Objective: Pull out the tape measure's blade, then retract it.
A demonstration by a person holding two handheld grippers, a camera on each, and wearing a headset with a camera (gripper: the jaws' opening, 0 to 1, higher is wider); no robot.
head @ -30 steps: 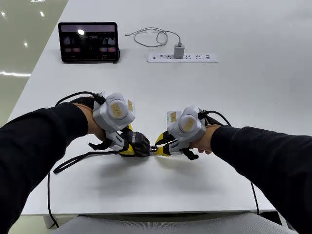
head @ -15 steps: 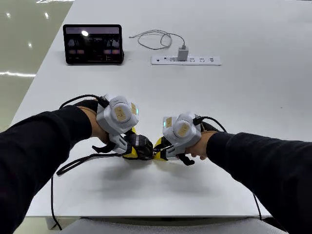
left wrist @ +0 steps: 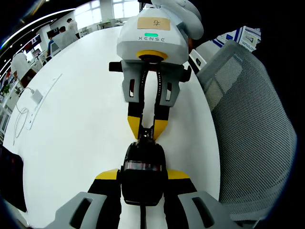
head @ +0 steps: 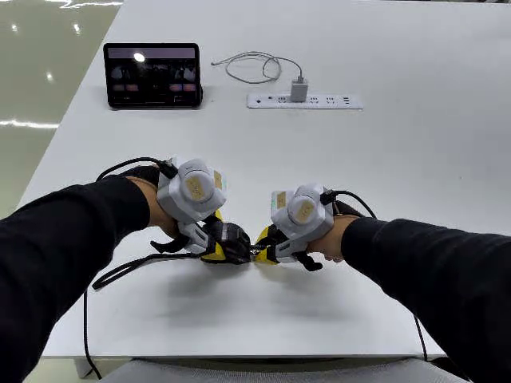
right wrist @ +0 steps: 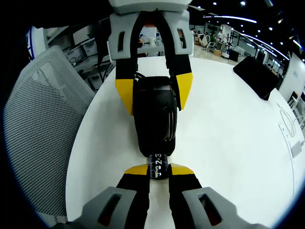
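Head view: both forearms reach in low over the white table (head: 383, 159), with two grippers nose to nose. The left gripper (head: 223, 244) clamps the one tape measure (head: 236, 238) by its case. The right gripper (head: 258, 254) sits just beside it, nearer than a second ago. One tablet (head: 152, 73) and one power strip (head: 303, 100) lie far back.

Left gripper view: its jaws hug the black case.

Right gripper view: its jaws pinch narrow on the blade (right wrist: 157, 171), a short stub out.

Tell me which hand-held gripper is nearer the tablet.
Left. The left hand-held gripper is toward the person from the tablet; the right hand-held gripper sits beside it, farther right.
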